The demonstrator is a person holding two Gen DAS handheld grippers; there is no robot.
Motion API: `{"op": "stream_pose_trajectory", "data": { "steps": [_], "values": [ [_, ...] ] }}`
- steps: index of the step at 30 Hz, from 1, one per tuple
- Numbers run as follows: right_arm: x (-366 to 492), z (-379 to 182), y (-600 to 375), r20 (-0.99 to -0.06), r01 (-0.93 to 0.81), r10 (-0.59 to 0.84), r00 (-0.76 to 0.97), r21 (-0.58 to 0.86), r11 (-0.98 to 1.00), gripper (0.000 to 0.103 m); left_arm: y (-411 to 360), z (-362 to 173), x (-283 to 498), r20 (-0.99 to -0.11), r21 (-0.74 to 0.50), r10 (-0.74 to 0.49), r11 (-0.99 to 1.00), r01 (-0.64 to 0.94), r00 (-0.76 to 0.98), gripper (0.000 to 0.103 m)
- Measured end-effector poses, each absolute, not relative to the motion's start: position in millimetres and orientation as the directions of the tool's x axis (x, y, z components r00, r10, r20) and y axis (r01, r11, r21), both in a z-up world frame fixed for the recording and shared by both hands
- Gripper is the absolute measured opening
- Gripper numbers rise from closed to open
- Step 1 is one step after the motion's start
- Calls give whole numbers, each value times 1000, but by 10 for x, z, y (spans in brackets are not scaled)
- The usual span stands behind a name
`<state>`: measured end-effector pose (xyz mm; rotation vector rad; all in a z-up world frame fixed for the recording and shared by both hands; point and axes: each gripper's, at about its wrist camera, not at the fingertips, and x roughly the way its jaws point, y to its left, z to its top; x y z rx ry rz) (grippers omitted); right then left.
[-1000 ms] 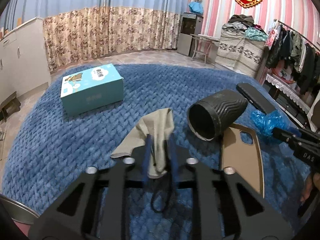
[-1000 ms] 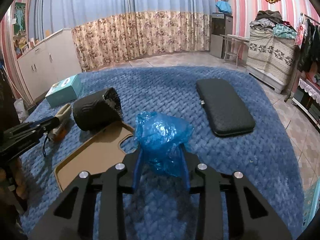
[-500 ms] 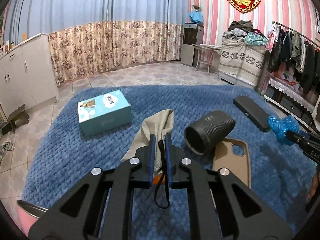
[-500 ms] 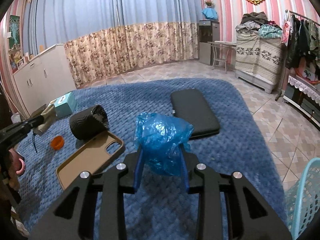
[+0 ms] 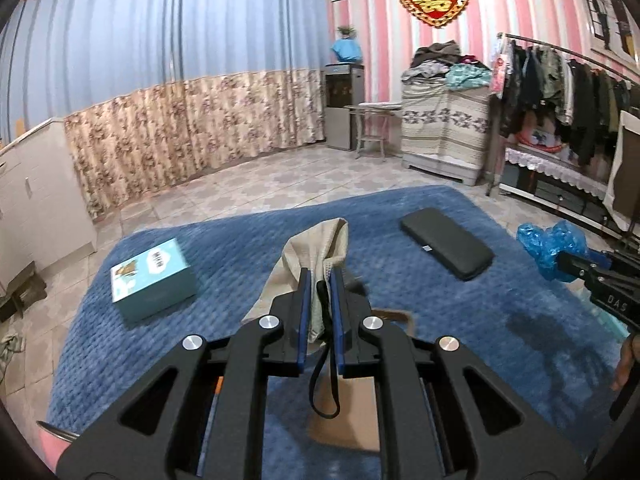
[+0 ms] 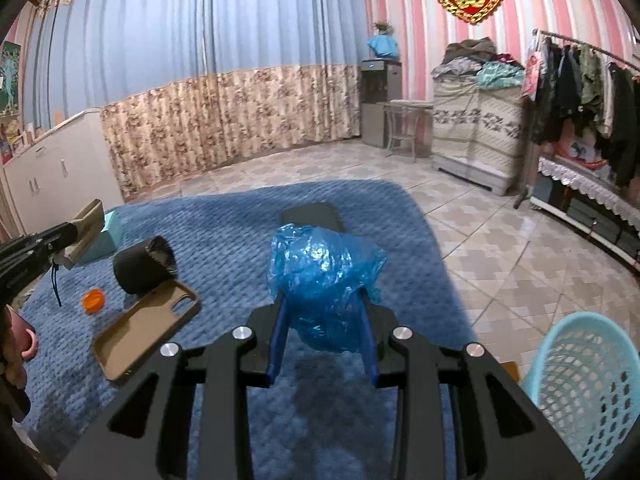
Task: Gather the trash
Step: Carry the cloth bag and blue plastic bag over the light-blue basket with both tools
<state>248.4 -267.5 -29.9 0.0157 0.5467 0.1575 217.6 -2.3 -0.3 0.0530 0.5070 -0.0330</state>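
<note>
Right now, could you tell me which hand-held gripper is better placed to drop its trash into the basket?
The right hand-held gripper: the light blue basket sits just beside it, and it already clamps the blue plastic bag.

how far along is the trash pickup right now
Partway. Already done: both pieces are off the blue rug. In hand: the left hand-held gripper is shut on a beige cloth pouch, and the right hand-held gripper is shut on a crumpled blue plastic bag. Left: nothing shows inside the light blue basket at lower right yet, so dropping both in there probably comes next.
</note>
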Motion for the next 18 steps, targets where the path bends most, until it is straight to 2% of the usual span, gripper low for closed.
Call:
{"op": "stream_pose_trajectory", "data": {
  "steps": [18],
  "values": [
    [2240,-133,-3725,-489,69,-64,870,-6,998,31,-1471,23,2333,-475,45,-223,960,276,851,8]
  ]
}}
